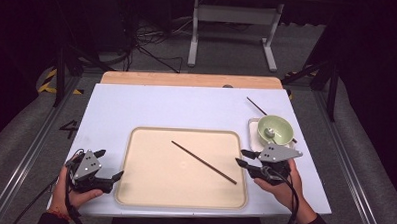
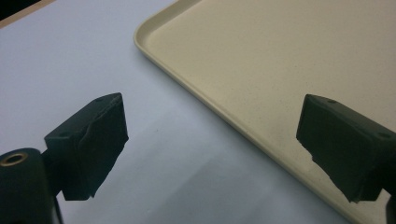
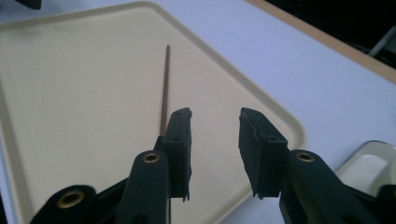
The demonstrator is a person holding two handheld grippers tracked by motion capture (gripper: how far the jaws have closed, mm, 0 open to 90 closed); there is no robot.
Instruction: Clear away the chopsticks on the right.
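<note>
Brown, thin chopstick [image 1: 203, 162] lies seemingly straight on tray [image 1: 133, 190]; both tongs spread, empty.

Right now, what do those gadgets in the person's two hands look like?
Each hand holds a black tool with two blunt, wedge-shaped jaws. The left gripper and right gripper each carry a grey three-cornered plate with small dots on top, and a black cable trails back from each. Brass-coloured rivets mark the jaw joints. Dark sleeves cover the wrists.

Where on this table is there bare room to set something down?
The white tabletop lies bare across its far-left stretch, between the wooden far edge and the beige plastic tray. The tray's left half is bare too; a dark chopstick crosses its right half. The right side, around the green bowl, is crowded.
</note>
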